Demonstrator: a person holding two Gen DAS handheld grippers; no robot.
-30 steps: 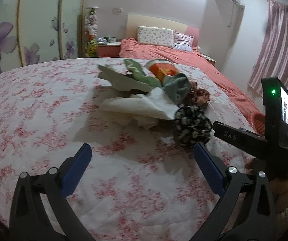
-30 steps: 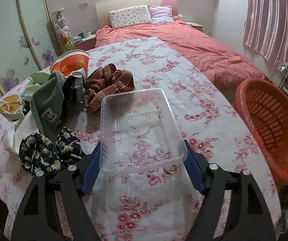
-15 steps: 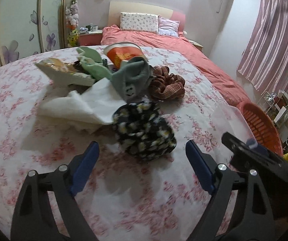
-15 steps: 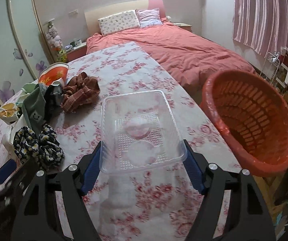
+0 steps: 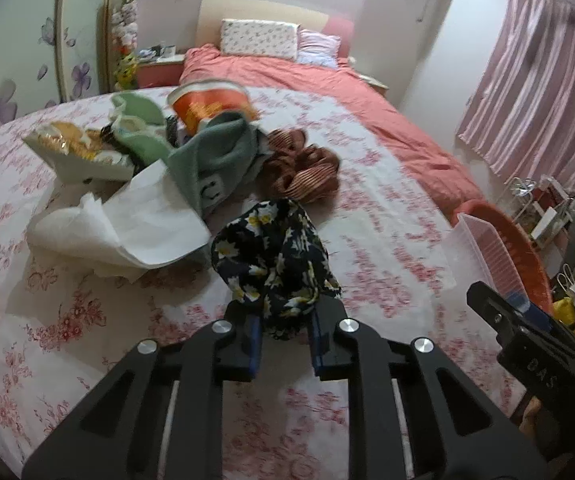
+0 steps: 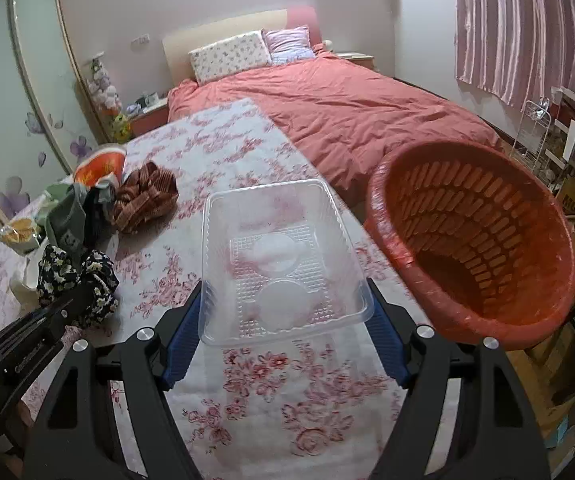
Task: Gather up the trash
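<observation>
The right gripper (image 6: 283,340) is grasping a clear plastic tray (image 6: 283,264) by its long sides, carrying it over the flowered tablecloth's (image 6: 271,396) edge beside the orange basket (image 6: 475,248). It should clear the rim before letting go. The left gripper's (image 5: 284,346) jaws are closing on the daisy-print cloth (image 5: 273,264) mid-table; it should pinch deep, lest the fabric slip.

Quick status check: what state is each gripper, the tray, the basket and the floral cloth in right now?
Left gripper: closing on the floral cloth.
Floral cloth: bunched, between the jaws.
Right gripper: holding the tray.
Tray: clear, empty, upright.
Basket: tilted, looks empty.
</observation>
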